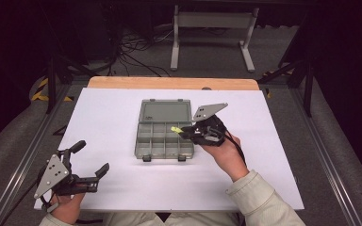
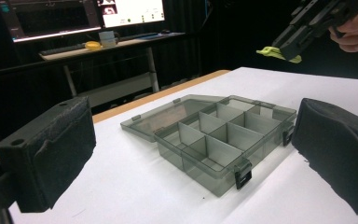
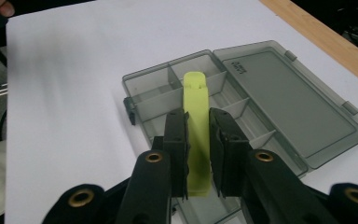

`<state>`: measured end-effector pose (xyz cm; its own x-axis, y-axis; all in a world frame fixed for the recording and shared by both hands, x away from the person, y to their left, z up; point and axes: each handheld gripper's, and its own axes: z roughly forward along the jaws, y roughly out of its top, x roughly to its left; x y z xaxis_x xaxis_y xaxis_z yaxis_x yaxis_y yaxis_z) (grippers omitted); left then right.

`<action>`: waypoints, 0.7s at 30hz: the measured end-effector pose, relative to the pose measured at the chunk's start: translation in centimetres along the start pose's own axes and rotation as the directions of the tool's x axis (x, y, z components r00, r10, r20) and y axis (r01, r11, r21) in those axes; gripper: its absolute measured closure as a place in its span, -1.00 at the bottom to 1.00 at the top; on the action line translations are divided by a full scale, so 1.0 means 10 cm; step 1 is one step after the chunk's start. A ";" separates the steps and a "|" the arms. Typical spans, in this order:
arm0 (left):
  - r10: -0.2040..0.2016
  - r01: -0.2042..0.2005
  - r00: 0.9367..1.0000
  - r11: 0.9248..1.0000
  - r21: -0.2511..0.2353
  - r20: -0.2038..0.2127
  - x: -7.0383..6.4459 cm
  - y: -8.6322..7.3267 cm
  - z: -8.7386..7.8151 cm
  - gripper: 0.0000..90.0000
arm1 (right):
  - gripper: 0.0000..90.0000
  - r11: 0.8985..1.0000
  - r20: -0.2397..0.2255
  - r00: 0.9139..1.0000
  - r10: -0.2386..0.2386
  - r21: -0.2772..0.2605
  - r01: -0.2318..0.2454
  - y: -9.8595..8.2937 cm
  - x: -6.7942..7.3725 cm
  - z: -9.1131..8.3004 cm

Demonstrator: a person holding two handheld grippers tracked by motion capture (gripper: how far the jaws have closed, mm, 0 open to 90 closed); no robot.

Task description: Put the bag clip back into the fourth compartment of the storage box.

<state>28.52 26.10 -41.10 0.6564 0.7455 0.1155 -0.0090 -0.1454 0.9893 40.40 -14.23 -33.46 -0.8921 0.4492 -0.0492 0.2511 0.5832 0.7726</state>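
Right gripper (image 1: 187, 131) clamps the yellow-green clip (image 3: 197, 135) above the open organiser box (image 1: 164, 136), apparently for placing in a compartment; left gripper (image 1: 92, 159) rests wide, empty, well clear.

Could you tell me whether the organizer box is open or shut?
Open: the box has its lid lying flat behind, exposing empty compartments.

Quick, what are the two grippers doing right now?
Left gripper: open, holding nothing.
Right gripper: shut on a yellow-green clip, held above the open compartment box.
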 end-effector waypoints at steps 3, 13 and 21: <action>0.000 0.000 1.000 1.000 0.000 0.000 0.00 0.00 0.00 -1.00 | 0.73 1.000 0.014 1.000 0.018 -0.007 -0.018 0.02 -0.05 0.02; -0.002 0.002 1.000 1.000 0.000 0.001 0.00 0.00 0.00 -1.00 | 0.73 0.998 0.047 0.997 0.069 -0.003 -0.069 0.03 -0.22 0.11; -0.003 0.003 1.000 1.000 0.000 0.002 0.00 0.00 0.00 -1.00 | 0.73 0.993 0.081 0.990 0.116 -0.014 -0.116 0.01 -0.34 0.16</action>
<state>28.58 26.11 -41.14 0.6580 0.7446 0.1126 -0.0074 -0.1431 0.9897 44.05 -14.61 -34.28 -0.8234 0.5673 -0.0100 0.3474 0.5179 0.7817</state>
